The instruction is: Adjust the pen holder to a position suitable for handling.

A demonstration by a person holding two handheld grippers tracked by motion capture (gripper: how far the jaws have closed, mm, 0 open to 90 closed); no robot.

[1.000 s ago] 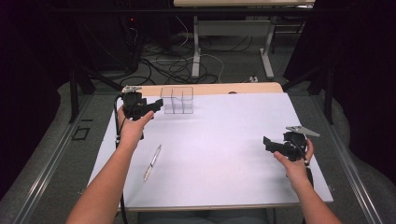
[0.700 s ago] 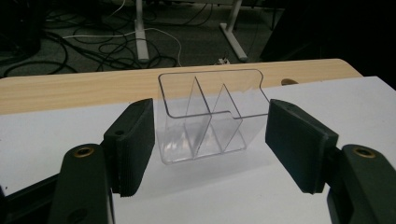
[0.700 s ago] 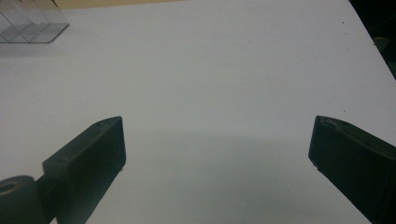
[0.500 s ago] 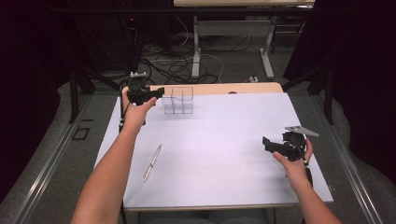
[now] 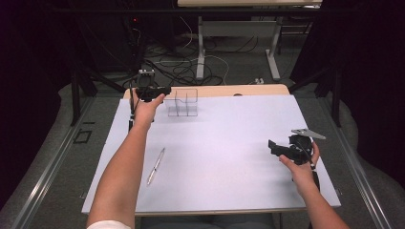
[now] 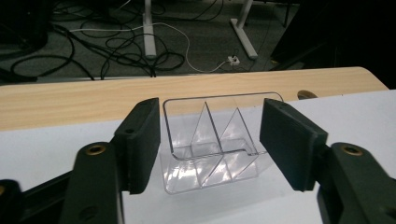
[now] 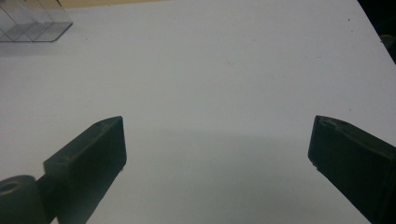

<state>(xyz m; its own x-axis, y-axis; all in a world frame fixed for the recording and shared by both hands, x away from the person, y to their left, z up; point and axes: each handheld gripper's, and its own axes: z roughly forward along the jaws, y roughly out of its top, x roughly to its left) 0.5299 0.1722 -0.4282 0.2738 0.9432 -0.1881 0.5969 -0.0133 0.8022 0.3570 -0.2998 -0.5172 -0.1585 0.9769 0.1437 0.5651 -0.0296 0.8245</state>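
White surface (image 5: 229,157) on wood top, dark room behind, cables on floor. Clear plastic organizer (image 5: 185,102) upright near far edge, dividers inside. Left claw (image 5: 165,89) at organizer's left side; in left gripper view organizer (image 6: 212,142) sits between jaws, jaws just been closing, pads not yet touching it. Right claw (image 5: 273,147) low over surface at right, jaws wide apart, nothing between. Pen (image 5: 155,165) lying near left forearm, well apart from organizer.
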